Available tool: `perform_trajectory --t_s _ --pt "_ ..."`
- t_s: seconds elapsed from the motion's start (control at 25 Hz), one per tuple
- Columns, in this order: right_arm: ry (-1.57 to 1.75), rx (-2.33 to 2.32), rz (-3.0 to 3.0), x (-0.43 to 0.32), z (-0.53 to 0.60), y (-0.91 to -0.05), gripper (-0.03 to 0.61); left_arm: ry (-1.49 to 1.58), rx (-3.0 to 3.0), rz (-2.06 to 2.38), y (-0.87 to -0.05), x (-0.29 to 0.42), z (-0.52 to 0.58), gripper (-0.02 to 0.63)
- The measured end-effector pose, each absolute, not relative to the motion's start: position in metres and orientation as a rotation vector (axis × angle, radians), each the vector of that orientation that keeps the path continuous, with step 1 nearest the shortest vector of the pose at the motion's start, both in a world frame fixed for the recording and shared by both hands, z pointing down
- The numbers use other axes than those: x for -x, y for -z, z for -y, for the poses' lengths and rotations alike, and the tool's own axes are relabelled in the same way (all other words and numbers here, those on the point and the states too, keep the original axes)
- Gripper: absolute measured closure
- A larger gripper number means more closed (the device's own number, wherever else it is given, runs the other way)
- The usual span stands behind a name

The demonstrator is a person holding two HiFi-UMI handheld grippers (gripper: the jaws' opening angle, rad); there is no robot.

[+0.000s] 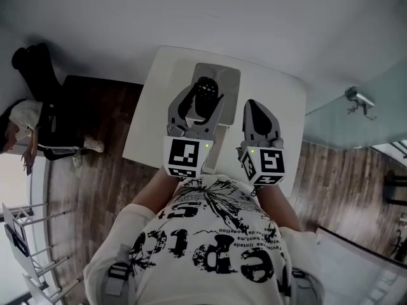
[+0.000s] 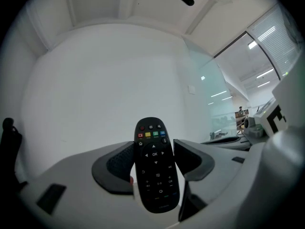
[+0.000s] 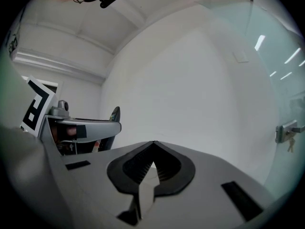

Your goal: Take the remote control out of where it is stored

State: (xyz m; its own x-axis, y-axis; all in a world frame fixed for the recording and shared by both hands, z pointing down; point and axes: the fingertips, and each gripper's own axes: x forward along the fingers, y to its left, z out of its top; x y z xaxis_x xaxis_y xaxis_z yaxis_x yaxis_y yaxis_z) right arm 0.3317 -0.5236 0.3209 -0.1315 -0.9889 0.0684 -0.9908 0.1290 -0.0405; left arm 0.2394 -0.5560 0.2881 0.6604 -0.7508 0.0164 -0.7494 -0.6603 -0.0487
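A black remote control [image 2: 155, 171] with coloured buttons stands upright between the jaws of my left gripper [image 2: 155, 149], which is shut on its lower half. In the head view the left gripper [image 1: 205, 101] holds the remote control [image 1: 206, 89] over a shallow grey tray [image 1: 224, 75] on a white table [image 1: 283, 107]. To its right, my right gripper [image 1: 255, 110] is shut with nothing in it. In the right gripper view the right gripper [image 3: 153, 147] has its jaws meeting at the tips, and the remote control [image 3: 115, 114] shows edge-on at the left.
The white table's edges drop to a dark wooden floor [image 1: 102, 164]. A person [image 1: 38, 129] sits at the far left by a dark bench. A glass door with a handle [image 1: 357, 97] stands to the right, and the door handle [image 3: 286, 130] has keys hanging.
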Motion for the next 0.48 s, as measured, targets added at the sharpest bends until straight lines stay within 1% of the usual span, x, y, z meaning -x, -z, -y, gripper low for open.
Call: perform_trajectory --t_s 0.2,0.48 --pt "-0.117 -2.071 2.295 -0.3432 0.5247 -0.3242 0.584 0.062 2.849 -1.272 -0.2938 -0.2457 0.5563 0.347" --pt "-0.108 -2.050 2.281 -0.3386 0.5220 -0.3275 0.584 0.067 2.868 -1.273 -0.2973 -0.2487 0.5525 0.347"
